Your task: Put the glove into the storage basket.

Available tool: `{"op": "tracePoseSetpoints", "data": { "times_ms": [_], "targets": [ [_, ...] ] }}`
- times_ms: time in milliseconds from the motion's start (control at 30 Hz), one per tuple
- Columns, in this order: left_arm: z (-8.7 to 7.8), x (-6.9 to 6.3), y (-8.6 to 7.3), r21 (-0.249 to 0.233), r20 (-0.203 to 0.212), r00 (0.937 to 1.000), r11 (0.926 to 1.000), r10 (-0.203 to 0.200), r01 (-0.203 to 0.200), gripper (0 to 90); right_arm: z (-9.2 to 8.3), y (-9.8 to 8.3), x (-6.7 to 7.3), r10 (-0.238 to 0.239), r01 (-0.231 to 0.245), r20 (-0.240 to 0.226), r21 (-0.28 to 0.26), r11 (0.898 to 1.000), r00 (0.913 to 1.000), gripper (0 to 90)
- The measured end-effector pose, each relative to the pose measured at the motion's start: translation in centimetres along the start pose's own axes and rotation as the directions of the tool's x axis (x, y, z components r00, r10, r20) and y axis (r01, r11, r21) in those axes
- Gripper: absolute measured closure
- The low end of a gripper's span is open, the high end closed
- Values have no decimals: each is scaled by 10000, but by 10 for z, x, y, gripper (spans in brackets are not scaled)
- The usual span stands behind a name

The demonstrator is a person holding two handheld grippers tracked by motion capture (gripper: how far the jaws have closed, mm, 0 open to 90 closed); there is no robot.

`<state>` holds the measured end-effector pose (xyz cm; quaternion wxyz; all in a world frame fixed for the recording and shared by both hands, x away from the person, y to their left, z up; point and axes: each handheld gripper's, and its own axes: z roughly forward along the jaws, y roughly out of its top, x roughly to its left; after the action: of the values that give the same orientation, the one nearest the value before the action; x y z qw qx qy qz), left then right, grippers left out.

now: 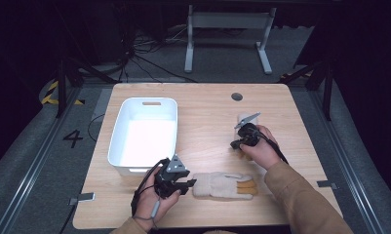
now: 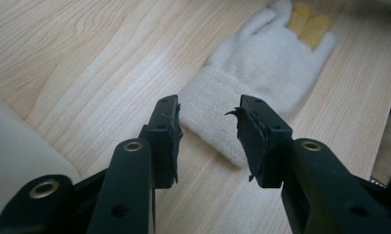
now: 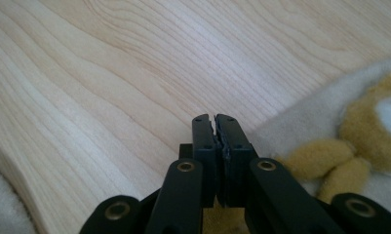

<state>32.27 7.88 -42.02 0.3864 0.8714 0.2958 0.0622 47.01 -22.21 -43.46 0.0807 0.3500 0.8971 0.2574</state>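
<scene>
Cream glove (image 2: 261, 63) is framed at its cuff by the part-open left tool (image 2: 207, 134) – nothing gripped; the right tool (image 3: 216, 131) is shut, empty.

Lab: floor cables (image 1: 149, 61), hazard tape (image 1: 49, 92), numbered floor marking (image 1: 72, 138).

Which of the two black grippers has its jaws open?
The left gripper, by the white glove, cuff between its parted jaws. The right gripper has its jaws pressed together.
</scene>
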Motion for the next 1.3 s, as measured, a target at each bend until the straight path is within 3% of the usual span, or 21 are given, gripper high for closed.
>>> {"op": "tracePoseSetpoints", "data": {
  "times_ms": [600, 967, 1300],
  "targets": [
    [1, -1, 0, 45, -6, 10000, 10000, 18, -18, 605, -21, -31, -16, 422, -430, 254, 293, 9986, 9988, 892],
    [2, -1, 0, 95, -23, 10000, 10000, 8, -7, 610, -36, -54, -31, 879, -891, 451, 248, 9957, 9951, 889],
    [2, -1, 0, 107, -21, 10000, 9999, 18, -17, 609, -44, -63, -41, 1240, -1251, 586, 150, 9920, 9906, 875]
  ]
}}
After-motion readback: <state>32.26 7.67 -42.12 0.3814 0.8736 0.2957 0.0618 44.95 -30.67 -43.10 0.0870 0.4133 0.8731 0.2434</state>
